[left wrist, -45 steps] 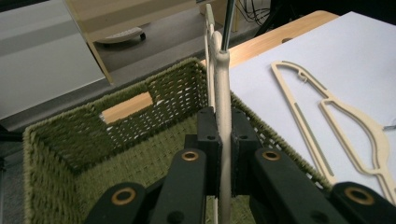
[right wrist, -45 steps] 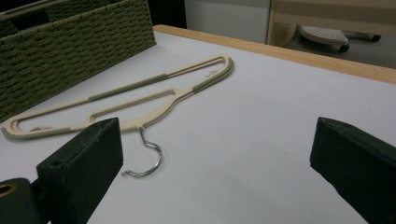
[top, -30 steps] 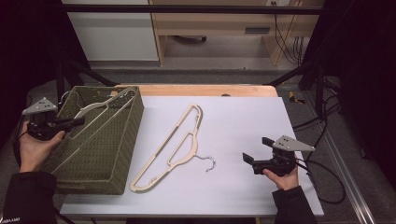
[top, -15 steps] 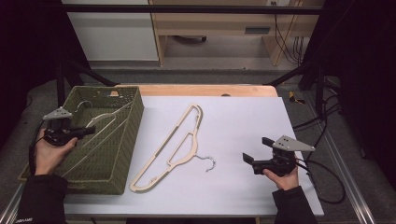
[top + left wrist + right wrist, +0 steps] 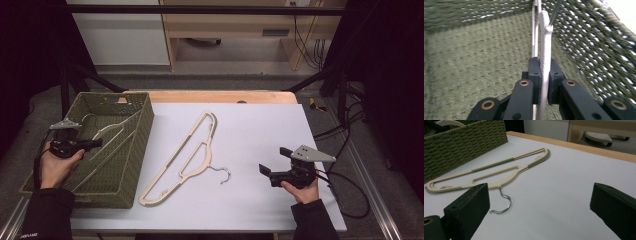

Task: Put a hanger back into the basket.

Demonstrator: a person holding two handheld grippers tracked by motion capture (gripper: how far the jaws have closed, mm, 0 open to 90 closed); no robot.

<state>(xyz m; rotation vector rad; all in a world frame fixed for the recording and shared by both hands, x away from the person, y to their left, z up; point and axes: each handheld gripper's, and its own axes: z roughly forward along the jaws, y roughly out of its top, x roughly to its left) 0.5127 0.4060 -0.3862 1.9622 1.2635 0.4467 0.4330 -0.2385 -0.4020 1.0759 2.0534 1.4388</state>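
The left gripper [image 5: 544,82] is pinching a cream hanger [image 5: 544,50] inside the green woven basket [image 5: 137,135]. The right gripper [image 5: 541,210] is hovering spread wide near another hanger [image 5: 185,152] lying on the white table [image 5: 260,125], seemingly awaiting handling.

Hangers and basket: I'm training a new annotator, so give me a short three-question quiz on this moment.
1. True or false: the left claw is shut on a hanger inside the basket.
2. How does the right claw stand? A) shut on the hook B) open, holding nothing C) shut on the basket rim
3. Fill in: the hanger on the table has a metal ___ that points toward the right claw.

Key: 1 true; 2 B; 3 hook.
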